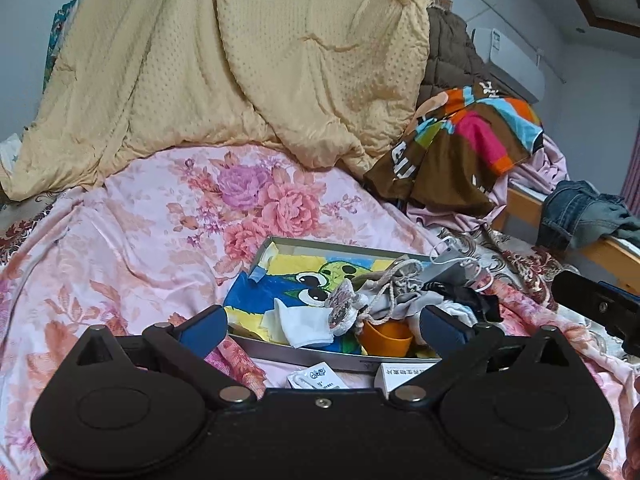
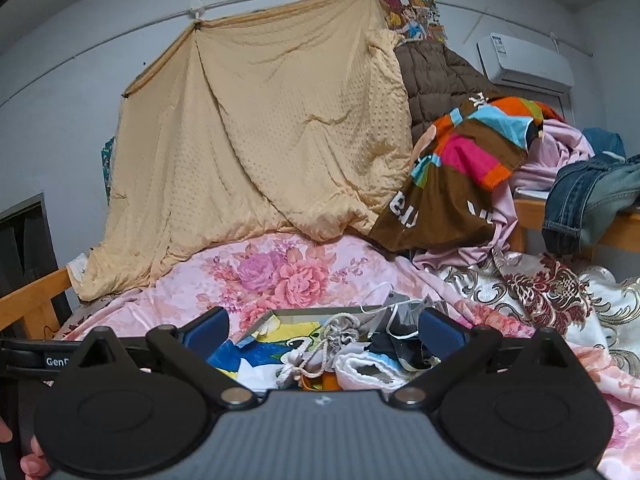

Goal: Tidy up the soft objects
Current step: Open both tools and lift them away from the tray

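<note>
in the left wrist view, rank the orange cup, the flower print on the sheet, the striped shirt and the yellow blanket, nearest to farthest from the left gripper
1. Orange cup: in the tray, right by the left gripper, whose fingers stand wide.
2. Flower print: on the pink sheet beyond the tray.
3. Striped shirt: heaped to the right, farther back.
4. Yellow blanket: hanging at the back.

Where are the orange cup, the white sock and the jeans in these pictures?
orange cup (image 1: 386,338): left wrist view, on its front wall.
white sock (image 1: 306,326): left wrist view, middle of the sock.
jeans (image 2: 588,200): right wrist view, on the hanging leg.
</note>
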